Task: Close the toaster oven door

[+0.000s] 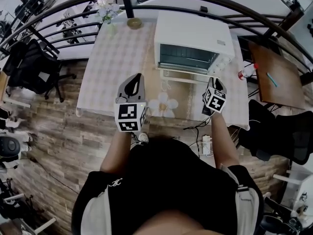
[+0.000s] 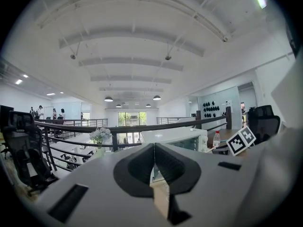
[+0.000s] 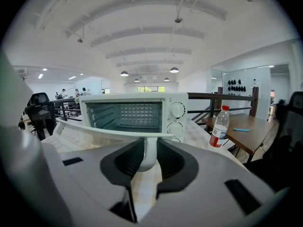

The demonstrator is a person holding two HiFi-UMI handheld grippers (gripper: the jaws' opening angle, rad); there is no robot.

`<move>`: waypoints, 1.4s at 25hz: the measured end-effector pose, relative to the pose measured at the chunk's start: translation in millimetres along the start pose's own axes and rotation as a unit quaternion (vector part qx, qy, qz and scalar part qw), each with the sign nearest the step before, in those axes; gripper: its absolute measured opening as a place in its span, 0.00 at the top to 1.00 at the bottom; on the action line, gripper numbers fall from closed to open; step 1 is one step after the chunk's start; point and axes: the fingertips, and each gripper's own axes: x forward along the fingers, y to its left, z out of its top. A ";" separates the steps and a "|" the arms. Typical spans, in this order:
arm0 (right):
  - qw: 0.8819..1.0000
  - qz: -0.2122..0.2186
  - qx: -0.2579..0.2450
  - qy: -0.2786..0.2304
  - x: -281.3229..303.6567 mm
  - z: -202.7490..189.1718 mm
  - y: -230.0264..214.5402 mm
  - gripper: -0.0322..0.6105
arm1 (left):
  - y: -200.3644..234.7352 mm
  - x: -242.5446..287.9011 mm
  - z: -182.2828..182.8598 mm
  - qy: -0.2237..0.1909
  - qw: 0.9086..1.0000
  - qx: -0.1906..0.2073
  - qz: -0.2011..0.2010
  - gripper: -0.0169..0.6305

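The right gripper (image 3: 147, 148) had its jaws clenched on the white handle (image 3: 113, 130) of the toaster oven door (image 3: 87, 138), gripping the curved post at the handle's right end; the post filled the gap between the 2 dark pads, and the bar of the handle ran off to the left just beyond the jaws.

The door lay dropped open and roughly level, directly ahead of those jaws; behind it the toaster oven (image 3: 137, 110) stood on the bench (image 1: 112, 67) with its cavity and wire rack exposed; 2 knobs (image 3: 176, 110) sat on its front panel, ahead of the jaws and a little to their right; a water bottle (image 3: 218, 126) with a red cap stood further right of the jaws, on a brown side table (image 1: 274, 77) where a blue pen (image 3: 241, 129) also lay.

The left gripper (image 2: 154, 148) had its jaws pressed together with nothing between them, held above the bench well to the left of the right gripper; the toaster oven showed beyond and slightly right of its jaws; a vase of white flowers (image 2: 98, 138) stood ahead and to their left, near a dark railing (image 2: 71, 126); a small bowl (image 1: 134, 22) rested at the bench's far edge, straight ahead of the left jaws.
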 end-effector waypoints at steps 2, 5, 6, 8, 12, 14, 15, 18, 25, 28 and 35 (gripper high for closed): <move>1.000 0.004 0.005 -0.001 3.3 5.5 -0.8 0.83 | 1.3 -0.7 0.0 0.000 1.000 0.000 0.003 0.95; 1.000 0.012 0.015 0.002 9.6 15.3 -1.6 0.82 | 2.6 -0.8 -0.4 0.001 1.000 -0.001 0.006 0.95; 1.000 0.014 0.018 0.006 11.7 18.1 -2.0 0.82 | 2.6 -0.6 -0.7 0.002 1.000 -0.001 0.006 0.95; 0.999 0.017 0.024 0.012 15.8 23.2 -2.5 0.82 | 2.3 -0.5 -1.2 0.002 1.000 0.000 0.006 0.95; 0.999 0.024 0.033 0.021 23.2 35.9 -3.0 0.82 | 2.4 -1.5 -1.4 0.003 1.000 -0.001 0.007 0.95; 0.999 0.027 0.036 0.028 28.2 43.7 -2.8 0.82 | 3.1 -2.1 -1.8 0.004 1.000 -0.001 0.008 0.95; 0.998 0.029 0.038 0.033 31.2 47.9 -2.8 0.82 | 3.4 -2.3 -2.0 0.004 1.000 0.000 0.008 0.95; 0.996 0.037 0.048 0.062 43.0 58.1 -3.1 0.82 | 4.6 -4.0 -2.6 0.005 1.000 -0.001 0.010 0.95; 0.989 0.048 0.073 0.120 75.5 81.9 -5.7 0.81 | 11.7 -9.0 -4.4 0.008 1.000 -0.001 0.023 0.95; 0.990 0.038 0.069 0.116 85.7 91.8 -6.7 0.81 | 18.0 -12.0 -3.6 0.009 0.999 -0.002 0.032 0.95; 0.990 0.037 0.068 0.117 91.9 95.3 -6.9 0.81 | 29.9 -16.7 -5.2 0.010 0.999 -0.004 0.048 0.95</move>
